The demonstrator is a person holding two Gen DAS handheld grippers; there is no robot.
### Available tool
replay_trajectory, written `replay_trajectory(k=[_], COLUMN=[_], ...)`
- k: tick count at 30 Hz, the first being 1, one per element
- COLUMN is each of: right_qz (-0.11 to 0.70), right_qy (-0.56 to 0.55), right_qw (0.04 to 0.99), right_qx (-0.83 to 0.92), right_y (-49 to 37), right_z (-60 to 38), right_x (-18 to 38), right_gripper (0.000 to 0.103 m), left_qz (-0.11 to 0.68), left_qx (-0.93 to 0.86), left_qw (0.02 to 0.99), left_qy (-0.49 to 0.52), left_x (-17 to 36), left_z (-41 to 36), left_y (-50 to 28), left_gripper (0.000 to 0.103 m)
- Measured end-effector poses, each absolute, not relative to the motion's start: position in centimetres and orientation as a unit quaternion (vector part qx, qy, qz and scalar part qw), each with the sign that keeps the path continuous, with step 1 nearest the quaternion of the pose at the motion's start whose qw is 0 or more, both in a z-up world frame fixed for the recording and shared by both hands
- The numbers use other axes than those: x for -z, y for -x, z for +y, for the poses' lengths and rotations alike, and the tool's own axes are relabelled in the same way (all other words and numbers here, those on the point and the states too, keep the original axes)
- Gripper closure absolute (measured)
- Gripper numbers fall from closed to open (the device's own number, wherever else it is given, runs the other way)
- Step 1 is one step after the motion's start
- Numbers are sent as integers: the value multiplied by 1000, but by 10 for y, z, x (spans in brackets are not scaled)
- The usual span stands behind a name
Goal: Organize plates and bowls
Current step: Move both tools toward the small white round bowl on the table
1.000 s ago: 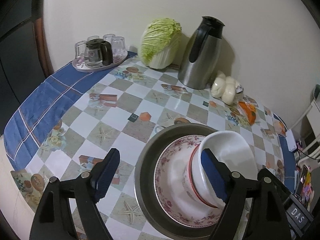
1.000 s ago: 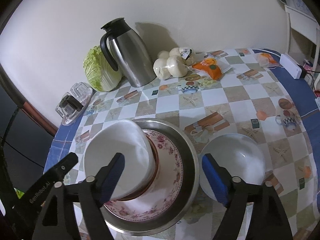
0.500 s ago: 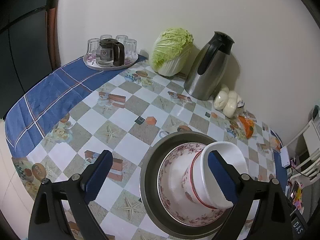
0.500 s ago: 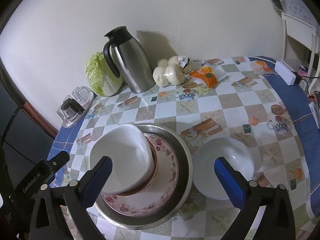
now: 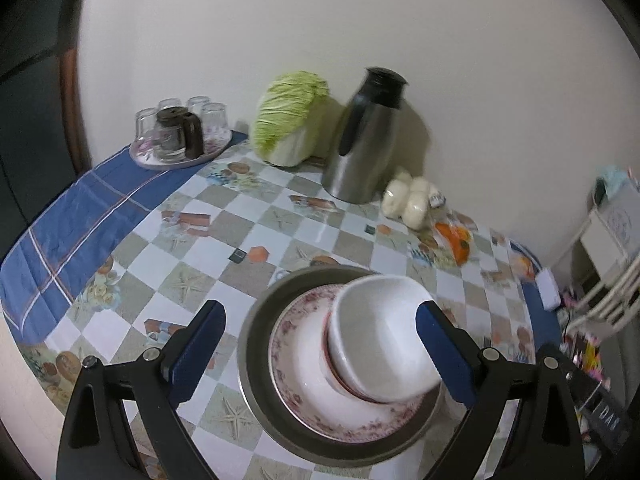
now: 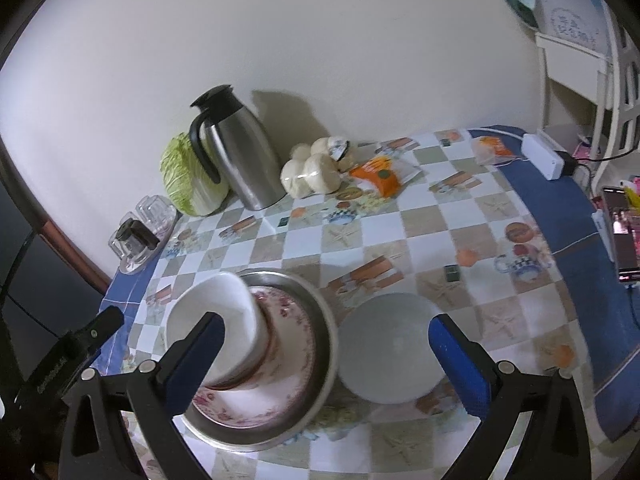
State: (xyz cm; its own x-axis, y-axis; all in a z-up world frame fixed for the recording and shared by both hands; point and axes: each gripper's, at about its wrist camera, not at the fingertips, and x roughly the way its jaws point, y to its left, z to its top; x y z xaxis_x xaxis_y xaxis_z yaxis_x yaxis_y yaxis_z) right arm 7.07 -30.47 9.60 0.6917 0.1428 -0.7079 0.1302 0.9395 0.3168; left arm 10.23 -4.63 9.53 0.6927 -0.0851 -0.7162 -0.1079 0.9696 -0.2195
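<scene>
Red-rimmed bowl (image 5: pixel 340 376): almost wholly covered by the white bowl (image 5: pixel 380 336) tilted over it; only a thin rim edge shows.
Floral plate (image 6: pixel 288 344): middle hidden under the stacked bowls.
Metal basin (image 6: pixel 320 360): near rim cut by the right gripper's left finger (image 6: pixel 192 364).
Cabbage (image 6: pixel 184 180): right part behind the steel jug (image 6: pixel 240 156).
Phone (image 6: pixel 620 232): screen too blurred to read, cut by the frame edge.
Glasses on tray (image 6: pixel 140 228): small, count unclear.
Tabletop (image 5: pixel 280 216): near edge out of frame.

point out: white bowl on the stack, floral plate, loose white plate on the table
white bowl (image 5: pixel 376 324), left wrist view, inner wall.
floral plate (image 5: pixel 304 376), left wrist view, white centre.
loose white plate (image 6: pixel 390 350), right wrist view, middle of its surface.
</scene>
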Motion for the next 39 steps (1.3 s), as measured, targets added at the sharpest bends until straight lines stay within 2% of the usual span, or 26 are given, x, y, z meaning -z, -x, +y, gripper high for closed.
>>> replay_trajectory(k=[12, 25, 29, 32, 35, 39], right_qz=[384, 395, 407, 419, 431, 442], right_qy=[-163, -166, -170, -171, -183, -184], right_qw=[905, 898, 893, 887, 879, 875], right_qx=[79, 102, 90, 90, 87, 69], right_y=[-50, -42, -46, -51, -55, -63], right_z=[-378, -426, -430, -432, -434, -426], right_x=[-96, -69, -53, -40, -25, -10], right_gripper=[0, 0, 0, 0, 1, 14], left_qz=[400, 485, 517, 540, 555, 557], left_qx=[47, 119, 121, 111, 98, 83], left_qw=[914, 865, 844, 829, 817, 815], left_qy=[51, 42, 72, 92, 120, 138], left_x=[-94, -54, -33, -16, -3, 5], left_z=[-124, -202, -213, -217, -215, -212], left_y=[-90, -79, -77, -79, -79, -80], left_gripper=[7, 8, 17, 28, 33, 37])
